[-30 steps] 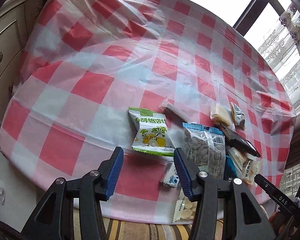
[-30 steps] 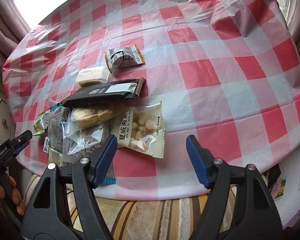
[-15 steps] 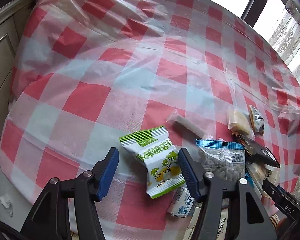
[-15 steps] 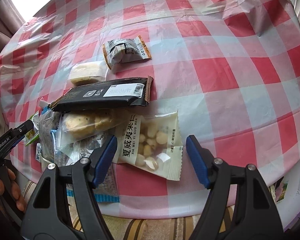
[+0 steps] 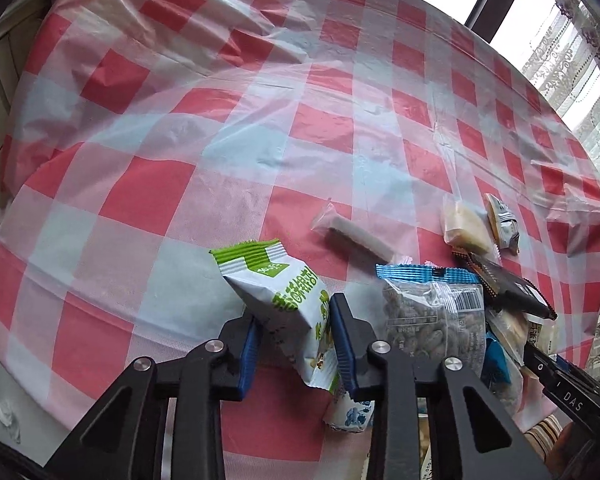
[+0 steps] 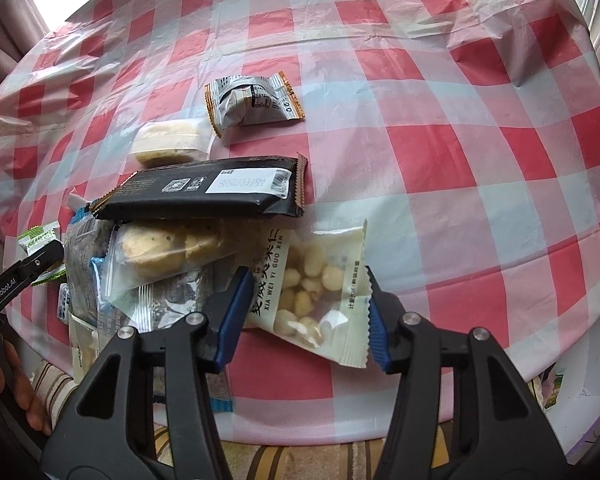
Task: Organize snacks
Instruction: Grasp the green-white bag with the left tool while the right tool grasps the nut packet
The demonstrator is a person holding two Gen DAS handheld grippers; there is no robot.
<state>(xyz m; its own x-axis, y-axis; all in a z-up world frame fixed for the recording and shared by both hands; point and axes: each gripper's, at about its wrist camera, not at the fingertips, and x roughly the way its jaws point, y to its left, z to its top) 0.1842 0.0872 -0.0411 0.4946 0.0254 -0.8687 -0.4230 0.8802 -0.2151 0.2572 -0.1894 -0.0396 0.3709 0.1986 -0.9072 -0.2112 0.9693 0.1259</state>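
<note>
Left claw [image 5: 294,336] pinches the green snack packet [image 5: 286,300], tilted up; lift gently. Right claw [image 6: 306,312] straddles the nut packet [image 6: 320,292], open: close squarely.

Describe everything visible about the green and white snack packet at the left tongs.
The green and white snack packet is a glossy, puffed plastic pouch: a crimped green top seal, white body, green lettering and a yellow fruit picture. The left tongs pinch its lower half between blue pads, holding it tilted, top end pointing up and away, over the checked tablecloth.
</note>
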